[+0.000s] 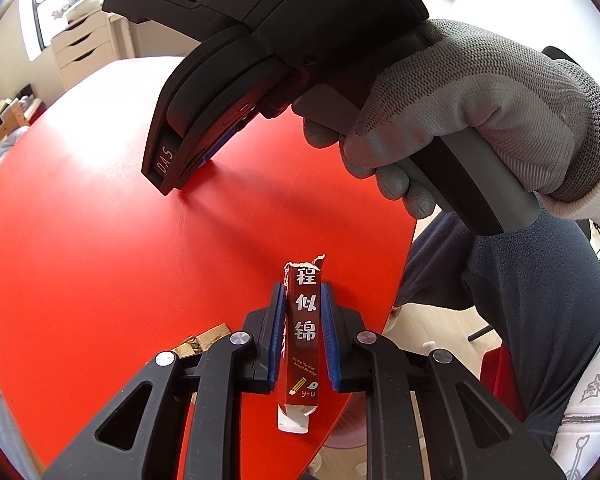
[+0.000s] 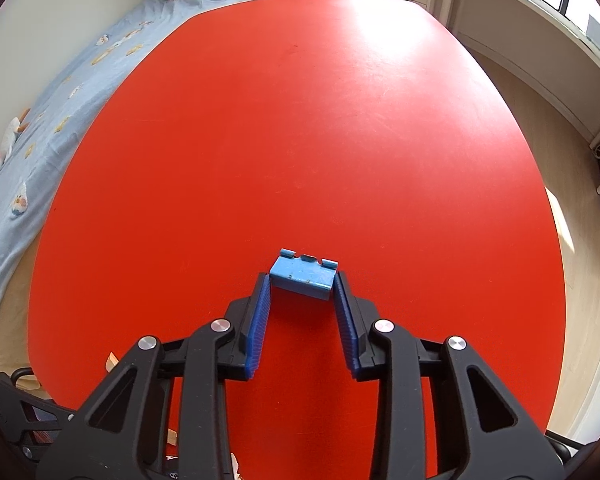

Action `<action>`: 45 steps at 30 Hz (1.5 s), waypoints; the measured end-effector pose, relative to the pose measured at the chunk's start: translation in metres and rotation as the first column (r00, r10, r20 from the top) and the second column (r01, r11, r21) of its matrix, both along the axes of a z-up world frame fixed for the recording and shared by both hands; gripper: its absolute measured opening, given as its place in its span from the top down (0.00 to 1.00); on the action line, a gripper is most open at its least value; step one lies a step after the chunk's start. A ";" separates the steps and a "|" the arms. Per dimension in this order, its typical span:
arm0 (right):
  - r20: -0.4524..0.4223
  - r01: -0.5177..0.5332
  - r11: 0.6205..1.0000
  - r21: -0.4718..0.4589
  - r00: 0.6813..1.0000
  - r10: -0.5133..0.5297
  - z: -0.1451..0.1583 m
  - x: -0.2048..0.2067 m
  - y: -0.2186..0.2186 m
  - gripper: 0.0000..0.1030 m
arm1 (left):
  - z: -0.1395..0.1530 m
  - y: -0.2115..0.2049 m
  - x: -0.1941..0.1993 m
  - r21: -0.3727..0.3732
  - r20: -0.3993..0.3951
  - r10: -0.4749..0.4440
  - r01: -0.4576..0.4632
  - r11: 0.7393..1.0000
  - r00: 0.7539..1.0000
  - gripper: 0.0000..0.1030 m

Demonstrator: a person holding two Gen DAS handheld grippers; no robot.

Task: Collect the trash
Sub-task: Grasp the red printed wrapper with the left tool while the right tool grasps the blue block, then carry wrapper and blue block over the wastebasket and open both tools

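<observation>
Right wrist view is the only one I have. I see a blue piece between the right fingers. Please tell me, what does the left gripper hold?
Observer: The left gripper is shut on a dark red box with white characters.
Operator: Is the box whole?
Observer: No, its far end is torn, and a white inner piece sticks out of the near end.
Operator: Where is it over the table?
Observer: Near the edge of the red table, on the side where the person sits.
Operator: Anything else near it?
Observer: A small tan scrap shows just left of the left gripper.
</observation>
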State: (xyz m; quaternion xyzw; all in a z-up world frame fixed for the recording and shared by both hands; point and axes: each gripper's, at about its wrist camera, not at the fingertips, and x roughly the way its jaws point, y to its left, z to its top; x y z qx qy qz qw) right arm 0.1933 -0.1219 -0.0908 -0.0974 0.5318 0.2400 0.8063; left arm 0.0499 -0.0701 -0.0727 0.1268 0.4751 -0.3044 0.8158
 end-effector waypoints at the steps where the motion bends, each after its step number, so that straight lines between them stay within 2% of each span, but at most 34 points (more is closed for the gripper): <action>1: 0.002 0.000 1.000 0.001 1.000 0.000 0.000 0.000 0.000 0.69 | 0.000 0.000 0.000 0.000 0.001 0.002 -0.002 1.000 1.000 0.83; 10: 0.022 -0.007 1.000 0.014 1.000 0.007 0.013 -0.003 -0.009 0.69 | 0.003 0.005 0.000 -0.010 0.013 0.040 -0.040 0.999 0.999 0.83; 17: 0.051 -0.017 1.000 0.025 0.999 0.015 0.030 -0.010 -0.017 0.69 | 0.018 0.011 -0.004 -0.024 0.033 0.080 -0.080 0.997 0.996 0.83; 25: 0.082 -0.053 0.997 0.048 0.995 0.049 0.056 -0.031 -0.027 0.69 | 0.039 0.017 -0.015 -0.039 0.052 0.167 -0.165 0.985 0.985 0.83; 32: 0.115 -0.109 0.992 0.070 0.988 0.101 0.078 -0.062 -0.044 0.69 | 0.058 0.024 -0.032 -0.066 0.067 0.262 -0.258 0.964 0.963 0.83; 38: 0.150 -0.171 0.980 0.100 0.976 0.155 0.097 -0.098 -0.062 0.69 | 0.073 0.033 -0.050 -0.099 0.078 0.358 -0.350 0.931 0.930 0.83; 45: 0.176 -0.246 0.960 0.134 0.959 0.221 0.114 -0.147 -0.080 0.69 | 0.089 0.039 -0.075 -0.131 0.095 0.430 -0.417 0.899 0.898 0.83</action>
